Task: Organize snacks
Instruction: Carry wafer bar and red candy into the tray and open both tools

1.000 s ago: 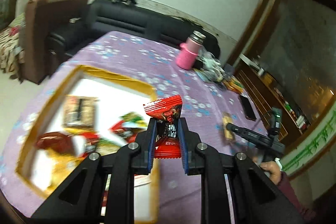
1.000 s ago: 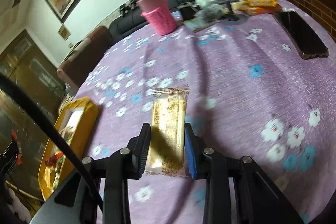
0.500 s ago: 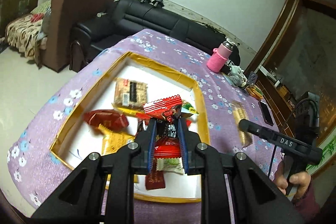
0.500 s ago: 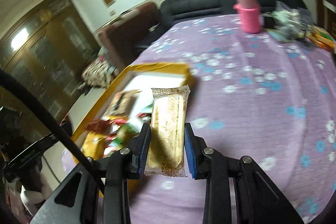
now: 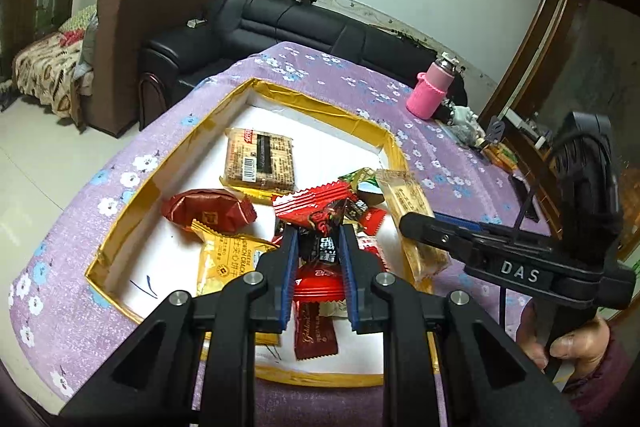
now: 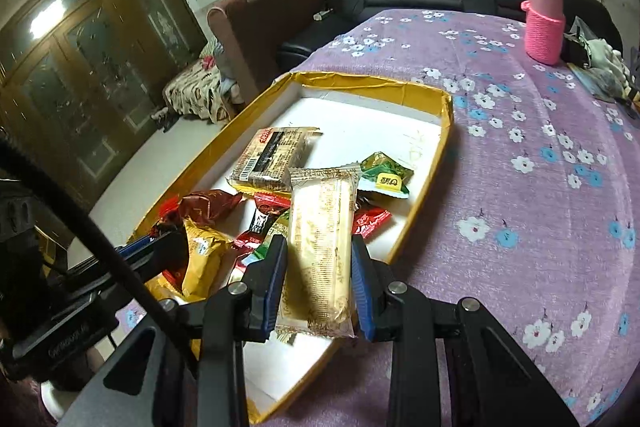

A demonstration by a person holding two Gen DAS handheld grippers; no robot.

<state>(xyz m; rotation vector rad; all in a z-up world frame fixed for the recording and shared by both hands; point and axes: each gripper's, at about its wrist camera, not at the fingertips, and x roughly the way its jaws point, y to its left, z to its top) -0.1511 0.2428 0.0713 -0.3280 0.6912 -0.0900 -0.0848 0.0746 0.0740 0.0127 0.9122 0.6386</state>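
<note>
One shallow box (image 5: 394, 151), white inside with gold-taped walls, serves as the landmark on the tabletop (image 5: 328, 83), which is covered with a purple cloth printed with small flowers. Two hand-held grippers hang over the box's near end. At the left inside the box lie a puffy dark-red foil packet (image 5: 208, 211) and a yellow cracker sachet (image 5: 226, 261) overlapping it; behind them, toward the box's far wall, lies one flat rectangular clear-wrapped biscuit block (image 5: 260, 163). Nearer the middle a loose heap of about five small crinkled wrappers gathers, among them a maroon bar (image 5: 314, 333) and a green sachet (image 6: 384, 173).

The left hand-held gripper (image 5: 318, 255) is clamped tight on a red and black candy wrapper (image 5: 320, 223) with serrated ends, held above that heap. To the right, the right hand-held gripper (image 6: 318, 263) is closed on a long pale wafer bar (image 6: 322, 247) in clear crinkled film, held lengthwise between its blue pads over the box's right wall. Well beyond the box, at the tabletop's far right, stands one bottle in a pink knitted sleeve (image 6: 545, 27).
</note>
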